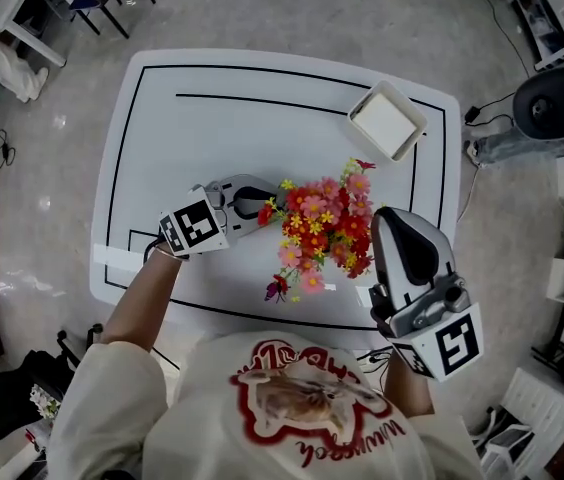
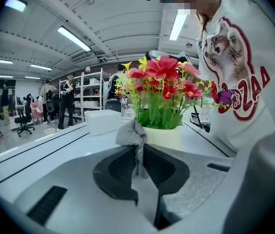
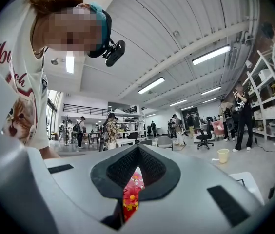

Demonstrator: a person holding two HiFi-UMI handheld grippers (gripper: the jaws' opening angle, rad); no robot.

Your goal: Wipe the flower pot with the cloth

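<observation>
The white table (image 1: 262, 88) lies under the flower pot (image 2: 164, 136), which stands on the side of it nearest you. In the head view the pot's red, pink and yellow flowers (image 1: 322, 228) hide it from above. In the left gripper view it shows as a pale, upright pot beneath green stems.

Your right gripper (image 1: 382, 216) hangs just to the right of the pot, level with the blooms and pointing away from you. Its jaws are together with nothing between them. Below their tips, a slit between the pads shows only petals behind.

Your left gripper (image 1: 265, 208) sits just to the left of the pot and points in at it. Its jaws are clamped on the cloth (image 2: 131, 134).

A white square box (image 1: 388, 120) rests on the table beyond the pot, to the right and well apart from it.

The cloth is grey and knitted. It is pinched in a narrow fold between the pads and bunches out past the tips. The bunch lies against the pot's upper left side, as that gripper's view shows it. You cannot tell from here whether it actually presses on the wall.
</observation>
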